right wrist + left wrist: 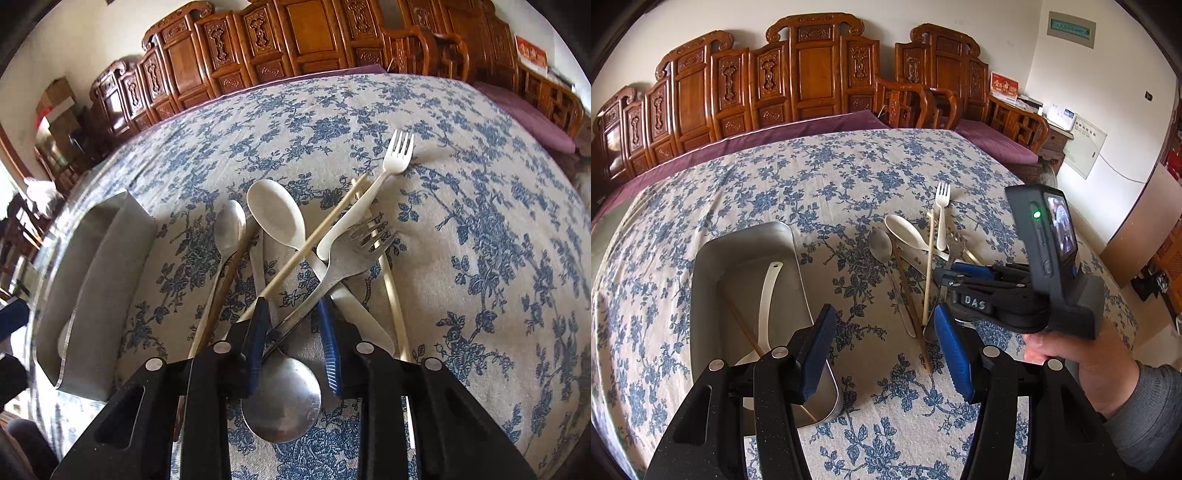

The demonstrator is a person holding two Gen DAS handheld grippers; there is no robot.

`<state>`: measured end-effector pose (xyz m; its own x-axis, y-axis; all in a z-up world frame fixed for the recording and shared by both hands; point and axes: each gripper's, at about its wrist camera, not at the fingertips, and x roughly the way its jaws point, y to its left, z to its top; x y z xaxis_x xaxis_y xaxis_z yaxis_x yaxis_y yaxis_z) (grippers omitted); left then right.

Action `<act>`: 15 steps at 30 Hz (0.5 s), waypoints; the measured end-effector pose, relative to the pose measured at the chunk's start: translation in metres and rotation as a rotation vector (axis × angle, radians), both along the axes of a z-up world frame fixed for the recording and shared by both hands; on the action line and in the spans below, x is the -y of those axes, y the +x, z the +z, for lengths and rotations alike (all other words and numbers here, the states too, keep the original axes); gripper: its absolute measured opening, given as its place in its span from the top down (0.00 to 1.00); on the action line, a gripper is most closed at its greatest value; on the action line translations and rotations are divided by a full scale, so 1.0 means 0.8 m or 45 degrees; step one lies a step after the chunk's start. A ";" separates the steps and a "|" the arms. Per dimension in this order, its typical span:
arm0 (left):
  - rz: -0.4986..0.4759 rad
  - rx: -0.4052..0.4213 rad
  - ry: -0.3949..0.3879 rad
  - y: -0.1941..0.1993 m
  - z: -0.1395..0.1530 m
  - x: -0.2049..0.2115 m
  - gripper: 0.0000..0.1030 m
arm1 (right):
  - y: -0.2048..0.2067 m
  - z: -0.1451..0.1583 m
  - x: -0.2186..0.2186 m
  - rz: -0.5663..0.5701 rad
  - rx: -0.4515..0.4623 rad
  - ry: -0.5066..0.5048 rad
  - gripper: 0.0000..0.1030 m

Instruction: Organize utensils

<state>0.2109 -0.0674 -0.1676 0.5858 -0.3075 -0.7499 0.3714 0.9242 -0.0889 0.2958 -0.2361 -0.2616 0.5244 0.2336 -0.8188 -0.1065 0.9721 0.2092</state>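
Reading "DAS" on right claw (945, 275) body

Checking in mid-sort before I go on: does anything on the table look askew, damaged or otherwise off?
Nothing looks damaged or spilled. The unsorted pile is tangled: a pale chopstick lies slantwise over the white spoon, and the metal fork rests on the white fork's handle. In the metal tray, a white spoon and a chopstick cross.

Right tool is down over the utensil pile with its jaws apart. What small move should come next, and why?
Probably close the right tool on the metal fork. Its handle runs between the open blue fingers, which do not look to be pressing it. The metal tray already holds a white spoon, so the fork likely goes there next.
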 end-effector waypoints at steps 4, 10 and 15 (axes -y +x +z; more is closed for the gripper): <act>-0.005 0.000 0.003 -0.001 0.000 0.002 0.49 | -0.001 0.000 -0.004 0.002 0.010 -0.045 0.73; -0.016 -0.009 0.015 -0.001 -0.005 0.010 0.49 | -0.003 0.000 0.003 -0.017 0.000 -0.017 0.86; -0.037 -0.026 0.040 -0.005 -0.015 0.020 0.49 | -0.003 0.000 0.014 -0.033 -0.010 0.009 1.00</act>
<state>0.2066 -0.0834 -0.1797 0.5618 -0.3001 -0.7709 0.3962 0.9156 -0.0677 0.2934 -0.2476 -0.2616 0.5241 0.2259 -0.8211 -0.0797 0.9730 0.2168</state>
